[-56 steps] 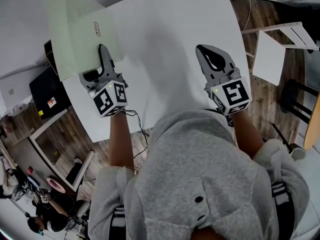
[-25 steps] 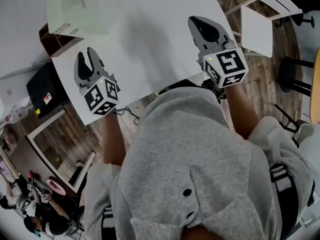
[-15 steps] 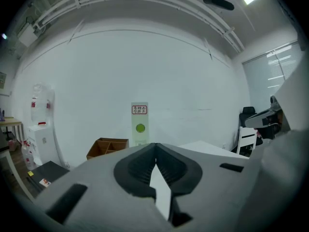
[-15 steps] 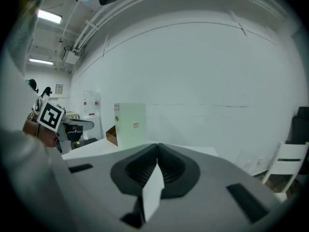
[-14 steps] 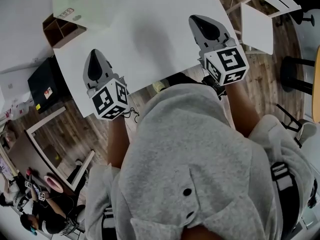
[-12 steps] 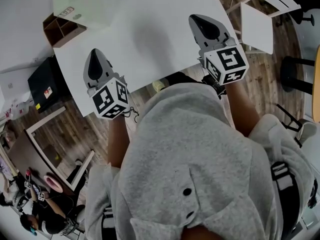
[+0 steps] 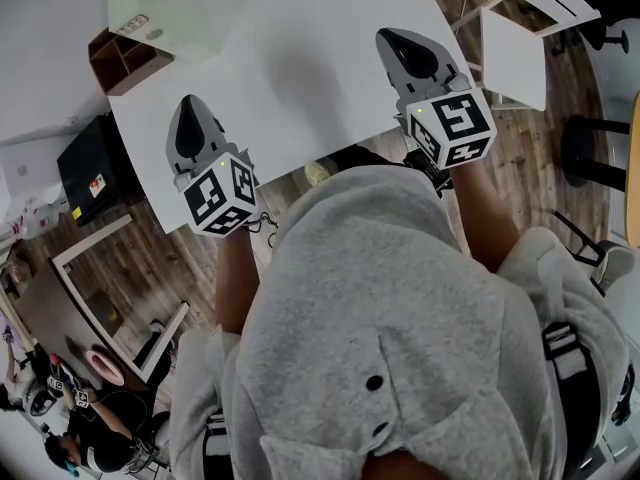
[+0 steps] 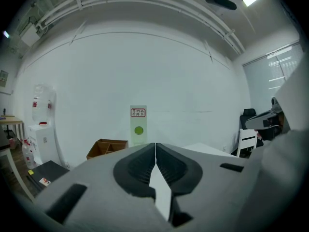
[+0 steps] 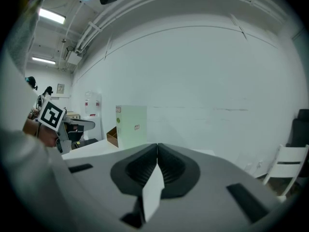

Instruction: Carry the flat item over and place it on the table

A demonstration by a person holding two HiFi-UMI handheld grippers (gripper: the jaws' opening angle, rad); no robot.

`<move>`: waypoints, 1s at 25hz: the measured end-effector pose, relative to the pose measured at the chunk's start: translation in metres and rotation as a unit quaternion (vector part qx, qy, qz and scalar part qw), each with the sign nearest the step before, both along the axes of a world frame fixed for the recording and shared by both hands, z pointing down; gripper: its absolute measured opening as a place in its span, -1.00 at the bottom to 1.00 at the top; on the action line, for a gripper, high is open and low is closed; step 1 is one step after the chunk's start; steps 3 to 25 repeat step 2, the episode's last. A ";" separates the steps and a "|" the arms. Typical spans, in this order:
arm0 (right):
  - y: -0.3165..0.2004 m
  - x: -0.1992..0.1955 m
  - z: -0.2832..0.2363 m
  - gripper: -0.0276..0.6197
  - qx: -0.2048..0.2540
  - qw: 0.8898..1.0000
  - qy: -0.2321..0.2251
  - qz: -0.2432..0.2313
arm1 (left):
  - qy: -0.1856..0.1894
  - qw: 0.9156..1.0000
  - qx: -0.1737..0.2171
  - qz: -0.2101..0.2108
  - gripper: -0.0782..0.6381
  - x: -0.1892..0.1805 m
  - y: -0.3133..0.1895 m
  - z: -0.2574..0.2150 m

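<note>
The flat item, a pale green board [image 7: 150, 3] with a small red label, stands upright at the far left corner of the white table [image 7: 300, 78]. The left gripper view shows the board [image 8: 138, 122] edge-on; in the right gripper view it [image 9: 131, 124] shows a broad face. My left gripper [image 7: 188, 102] hovers over the table's near left part, well short of the board, jaws shut with nothing between them [image 8: 155, 144]. My right gripper [image 7: 392, 36] is over the table's right side, also shut and empty [image 9: 157, 145].
A brown cardboard box with compartments [image 7: 118, 60] sits just beyond the table's left edge, beside the board. A white chair [image 7: 530, 28] stands to the right of the table. A black case [image 7: 85, 173] lies on the wooden floor at left.
The left gripper let go of the green board, drew back toward the table's near edge, and its jaws closed. The right gripper stayed shut and barely shifted.
</note>
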State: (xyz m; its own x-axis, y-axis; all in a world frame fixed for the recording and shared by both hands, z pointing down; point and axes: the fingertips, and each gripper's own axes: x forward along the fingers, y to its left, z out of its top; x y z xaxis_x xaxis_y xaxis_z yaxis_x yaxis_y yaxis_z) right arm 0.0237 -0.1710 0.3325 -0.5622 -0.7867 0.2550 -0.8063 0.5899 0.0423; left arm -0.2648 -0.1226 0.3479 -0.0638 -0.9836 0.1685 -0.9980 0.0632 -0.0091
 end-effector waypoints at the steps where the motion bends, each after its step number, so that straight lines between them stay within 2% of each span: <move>1: -0.001 0.001 0.000 -0.83 0.000 1.000 -0.001 0.000 | 0.000 1.000 0.000 -0.001 -0.72 0.001 -0.001 0.000; 25: -0.002 0.001 -0.001 -0.83 0.001 1.000 -0.001 0.000 | 0.001 1.000 -0.001 -0.001 -0.72 0.002 -0.002 0.000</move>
